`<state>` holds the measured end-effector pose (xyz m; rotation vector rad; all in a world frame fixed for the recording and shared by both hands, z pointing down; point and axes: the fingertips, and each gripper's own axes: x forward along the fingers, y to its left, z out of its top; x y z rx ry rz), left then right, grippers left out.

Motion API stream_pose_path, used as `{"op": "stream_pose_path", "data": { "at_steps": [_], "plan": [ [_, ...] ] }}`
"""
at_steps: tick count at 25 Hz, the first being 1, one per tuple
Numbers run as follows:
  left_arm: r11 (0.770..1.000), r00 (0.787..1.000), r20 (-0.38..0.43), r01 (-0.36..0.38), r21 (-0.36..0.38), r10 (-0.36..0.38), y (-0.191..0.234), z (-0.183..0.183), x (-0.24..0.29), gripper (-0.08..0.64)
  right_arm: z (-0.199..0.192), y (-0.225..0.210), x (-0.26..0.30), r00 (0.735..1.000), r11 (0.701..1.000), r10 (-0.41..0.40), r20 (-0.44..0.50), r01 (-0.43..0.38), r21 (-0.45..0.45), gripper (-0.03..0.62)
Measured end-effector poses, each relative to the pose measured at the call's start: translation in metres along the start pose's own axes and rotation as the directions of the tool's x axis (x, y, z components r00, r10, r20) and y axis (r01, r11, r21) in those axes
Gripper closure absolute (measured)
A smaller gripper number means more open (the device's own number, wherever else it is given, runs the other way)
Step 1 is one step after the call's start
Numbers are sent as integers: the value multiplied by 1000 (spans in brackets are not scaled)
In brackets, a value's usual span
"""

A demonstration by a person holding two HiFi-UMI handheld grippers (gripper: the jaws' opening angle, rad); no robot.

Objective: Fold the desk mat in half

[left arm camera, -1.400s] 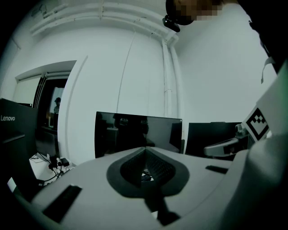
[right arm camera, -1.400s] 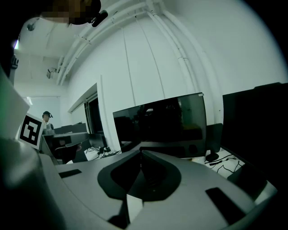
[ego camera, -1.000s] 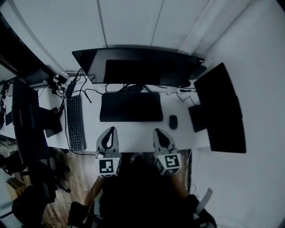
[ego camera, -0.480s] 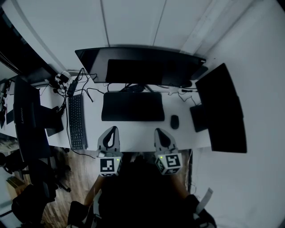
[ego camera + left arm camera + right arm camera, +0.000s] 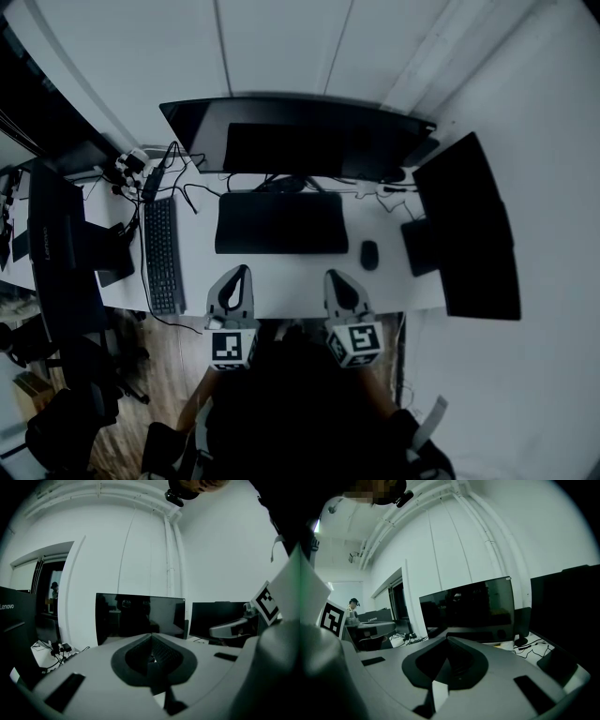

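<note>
Two grippers, head view: left gripper (image 5: 241,271) and right gripper (image 5: 331,276) hang side by side over the near edge of the desk (image 5: 281,281), pointing at the desk mat (image 5: 281,223).
Desk mat, head view: flat and unfolded, in front of the wide monitor (image 5: 300,141), between keyboard (image 5: 161,255) and mouse (image 5: 369,255); neither gripper touches it.
Left gripper view: jaws clenched together, nothing between them; monitor straight ahead.
Right gripper view: jaws pressed together, empty; monitor ahead, a second dark screen at the right edge.
</note>
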<state>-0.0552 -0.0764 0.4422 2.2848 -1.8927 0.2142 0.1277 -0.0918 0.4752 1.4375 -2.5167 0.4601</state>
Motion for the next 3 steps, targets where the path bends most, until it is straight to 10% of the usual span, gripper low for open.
{"op": "stream_pose_path", "data": {
  "at_steps": [3],
  "plan": [
    [1000,1000,10,1,8,-1,2,-1,2,554,-2,1,2,1000,1000,3,0,-3,4,586]
  ]
}}
